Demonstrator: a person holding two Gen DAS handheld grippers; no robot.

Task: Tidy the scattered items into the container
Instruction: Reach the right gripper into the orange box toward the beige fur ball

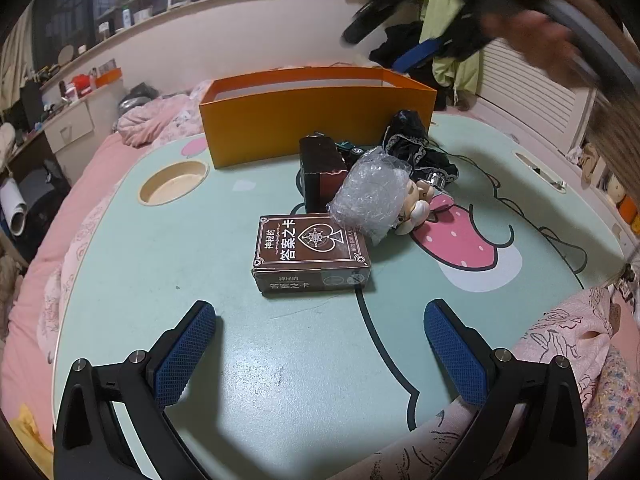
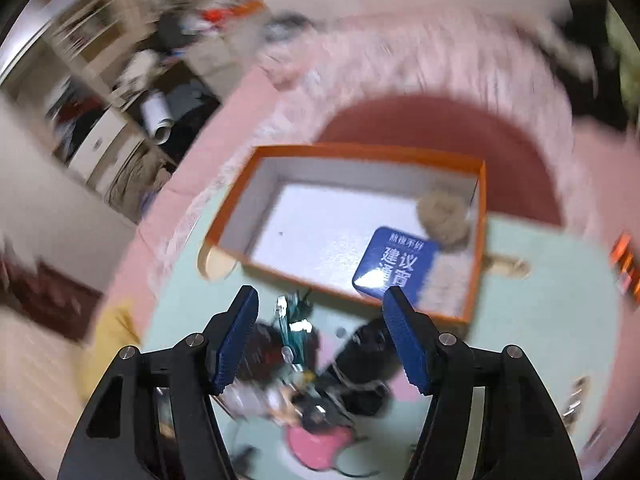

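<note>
An orange box (image 1: 316, 120) stands at the back of the mint lap table (image 1: 168, 256). In front of it lie a brown card box (image 1: 310, 254), a bubble-wrap bundle (image 1: 370, 196), a small doll (image 1: 418, 208), a dark red box (image 1: 320, 172) and black lace fabric (image 1: 416, 144). My left gripper (image 1: 320, 336) is open and empty, just short of the card box. My right gripper (image 2: 320, 336) is open and empty, high above the pile. The orange box (image 2: 256, 200) there holds a blue tin (image 2: 396, 264) and a tan fluffy ball (image 2: 444, 216). The right wrist view is blurred.
A round cup recess (image 1: 174, 182) is sunk in the table left of the orange box. Pink bedding (image 1: 28, 312) surrounds the table. The other hand and its gripper (image 1: 500, 20) hang blurred at the upper right. Cluttered furniture (image 1: 68, 120) stands at the left.
</note>
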